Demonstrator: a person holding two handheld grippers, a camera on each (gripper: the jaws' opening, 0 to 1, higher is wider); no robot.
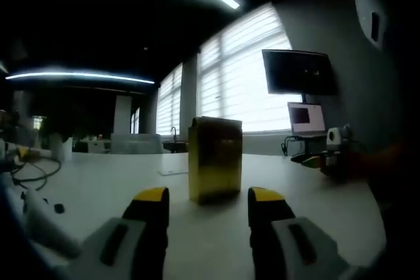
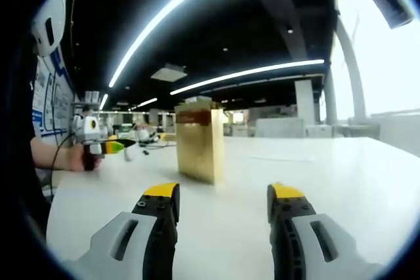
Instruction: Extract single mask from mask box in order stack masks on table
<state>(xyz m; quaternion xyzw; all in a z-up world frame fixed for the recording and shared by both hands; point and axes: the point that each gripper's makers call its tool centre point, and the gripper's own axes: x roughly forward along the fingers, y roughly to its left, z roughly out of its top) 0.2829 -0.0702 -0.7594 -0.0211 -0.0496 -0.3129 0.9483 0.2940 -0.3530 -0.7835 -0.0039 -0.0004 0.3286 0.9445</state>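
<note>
A tall gold mask box (image 1: 214, 159) stands upright on the white table (image 1: 98, 188), a short way beyond my left gripper (image 1: 207, 204), whose yellow-tipped jaws are open with nothing between them. In the right gripper view the same gold box (image 2: 199, 141) stands ahead and slightly left of my right gripper (image 2: 224, 202), also open and holding nothing. At the left edge of that view the other gripper (image 2: 98, 143) is held in a person's hand. A flat white sheet (image 1: 172, 172) lies on the table left of the box; I cannot tell if it is a mask.
Cables (image 1: 29, 172) and small dark bits (image 1: 59, 208) lie at the table's left side. A laptop (image 1: 306, 120) and a wall monitor (image 1: 298, 72) stand at the far right. A person's arm (image 2: 52, 154) rests on the table edge. Bright windows lie behind.
</note>
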